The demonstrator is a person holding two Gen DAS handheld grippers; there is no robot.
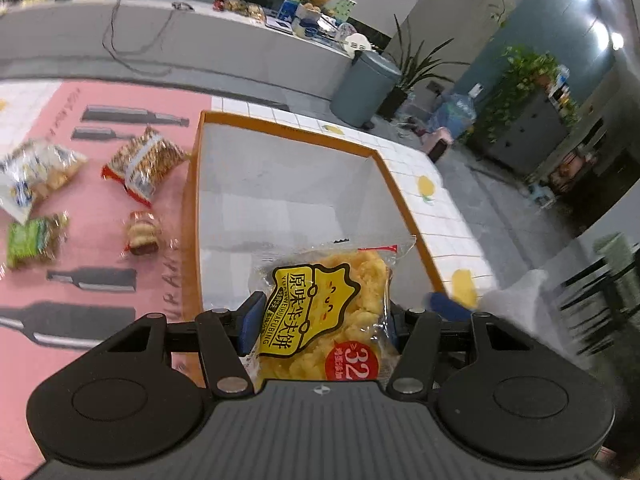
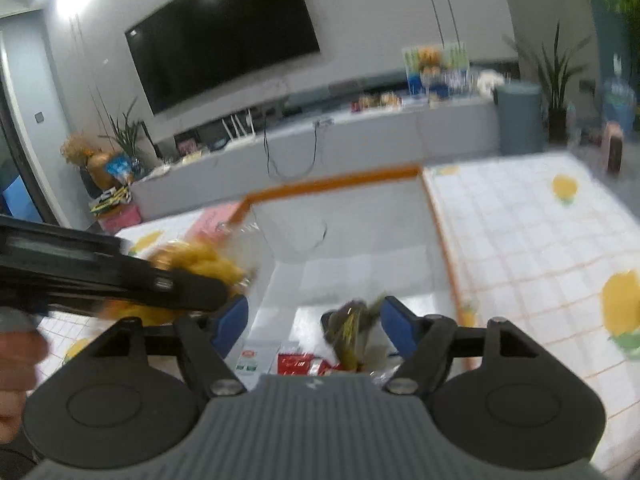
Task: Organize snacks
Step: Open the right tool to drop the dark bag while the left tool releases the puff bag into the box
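A yellow-labelled waffle packet [image 1: 320,320] is clamped between the blue pads of the left gripper [image 1: 320,326], held over the near edge of the orange-rimmed white box [image 1: 288,128]. The right gripper [image 2: 314,322] stands wide over the box, a dark snack packet [image 2: 352,328] between its pads; contact is too blurred to tell. Four packets lie on the pink mat [image 1: 100,240] beside the box.

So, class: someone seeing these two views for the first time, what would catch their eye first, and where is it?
The yellow-labelled waffle snack pack, clamped in the left gripper above the orange-rimmed white box. Next, four loose snack packets, like the red-edged one, lying on the pink bottle-print mat left of the box. In the right wrist view, the right gripper stands open over the box.
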